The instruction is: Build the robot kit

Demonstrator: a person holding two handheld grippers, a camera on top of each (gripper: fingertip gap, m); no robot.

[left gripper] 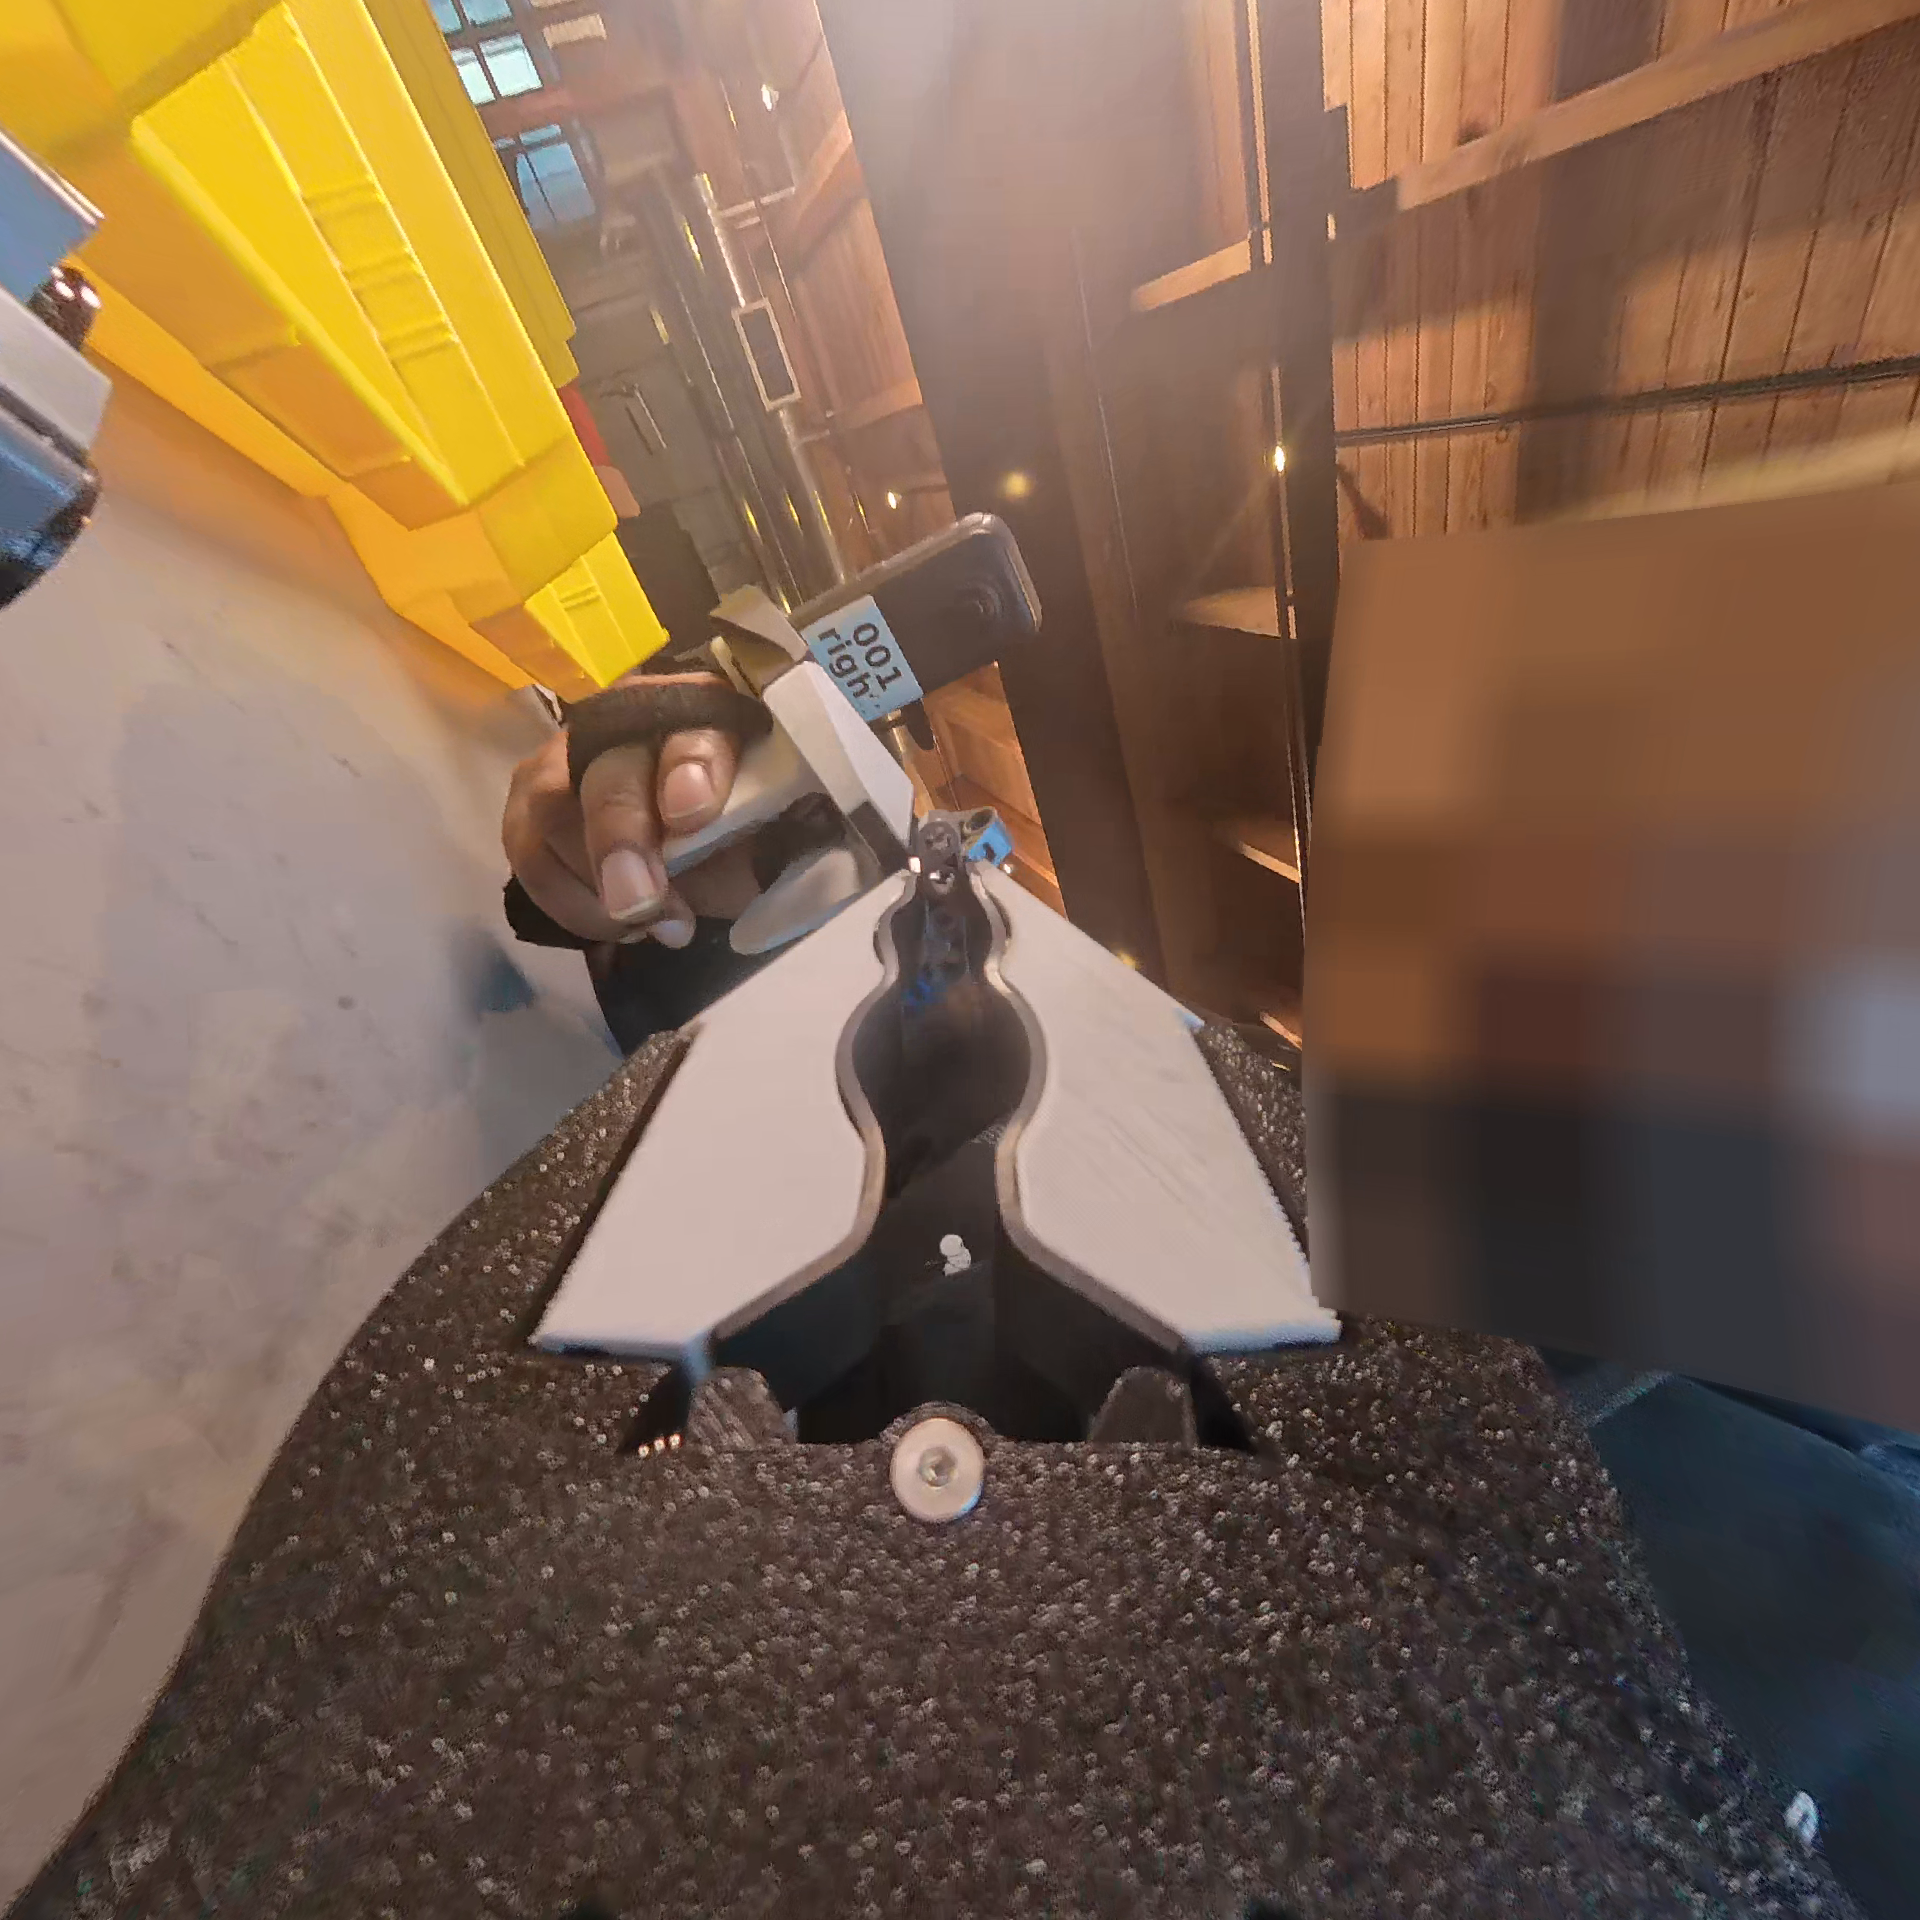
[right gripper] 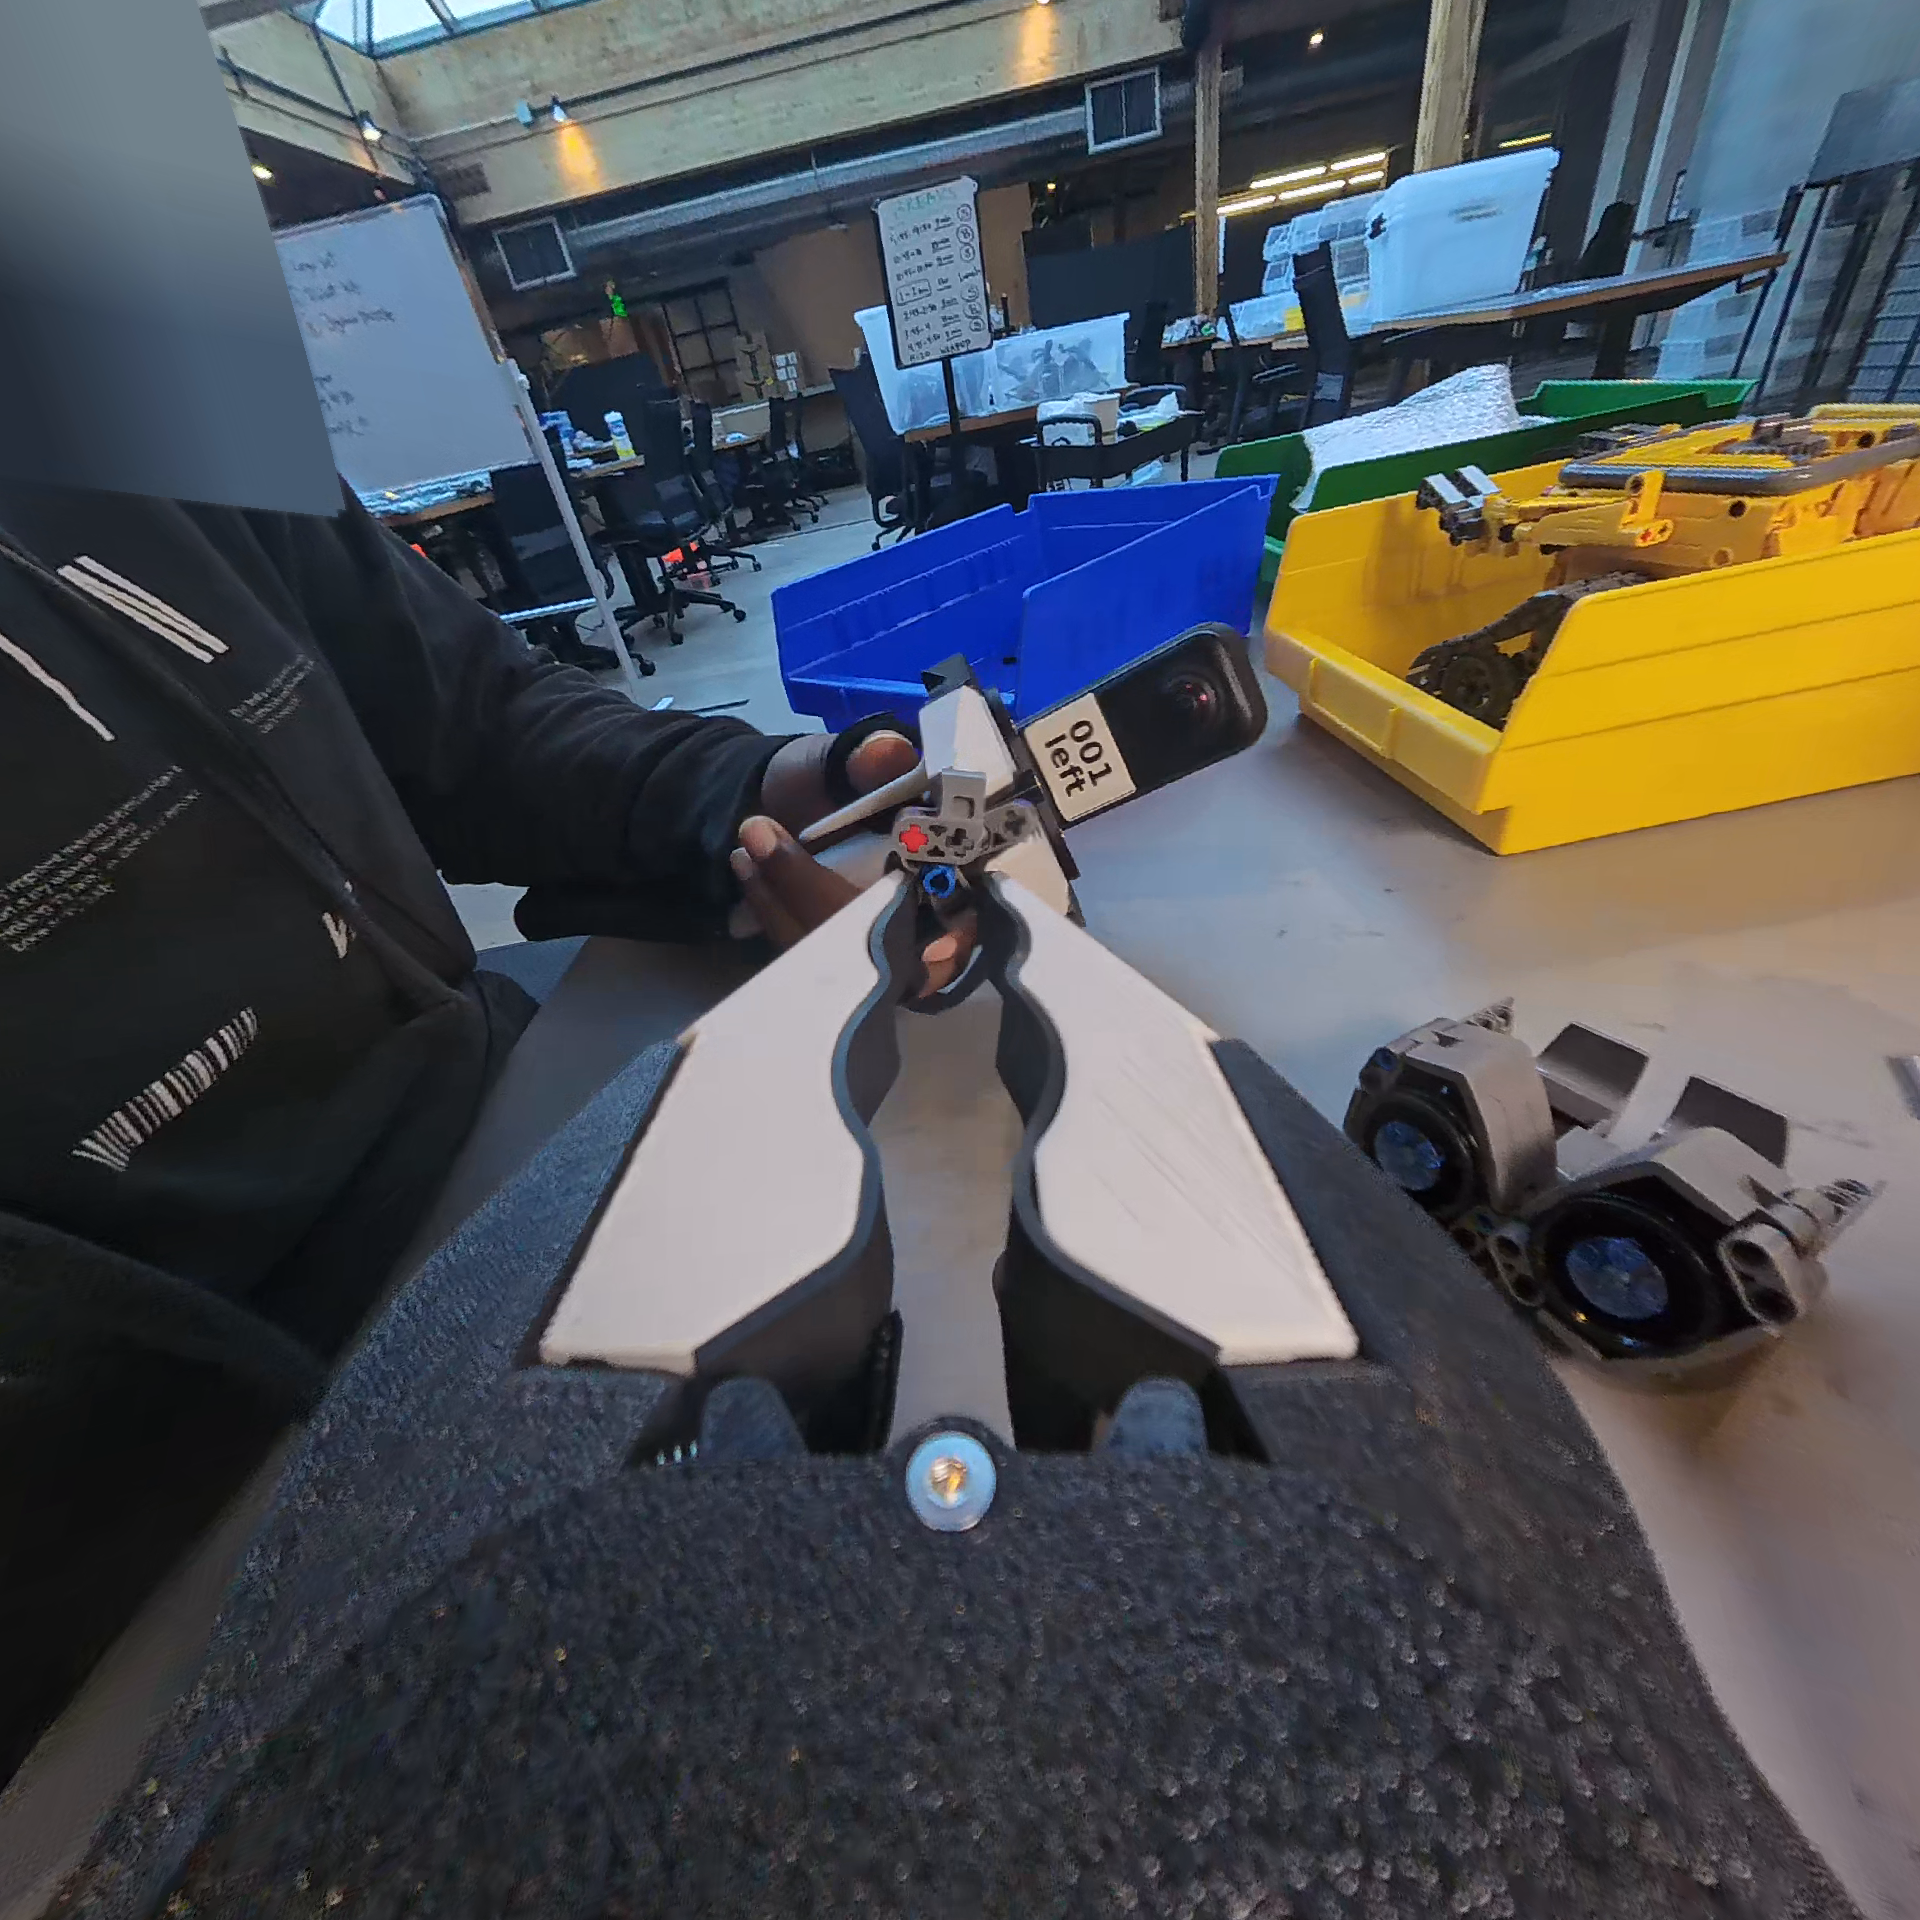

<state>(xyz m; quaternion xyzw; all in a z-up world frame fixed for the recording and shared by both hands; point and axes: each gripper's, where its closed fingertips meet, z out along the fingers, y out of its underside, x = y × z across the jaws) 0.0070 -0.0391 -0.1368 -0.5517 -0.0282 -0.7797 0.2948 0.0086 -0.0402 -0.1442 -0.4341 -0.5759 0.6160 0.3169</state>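
both my left gripper (left gripper: 940, 878) and right gripper (right gripper: 940, 883) are clamped on one small grey toy part (right gripper: 961, 826). on the table (right gripper: 1351, 935), the yellow bin (right gripper: 1621, 727) holds a yellow toy vehicle (right gripper: 1662, 520); the blue bin (right gripper: 935, 613) looks empty.

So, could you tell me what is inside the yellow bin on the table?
The yellow bin holds a yellow and grey brick-built tracked vehicle. Its lower part and the bin's floor are hidden by the bin's wall.
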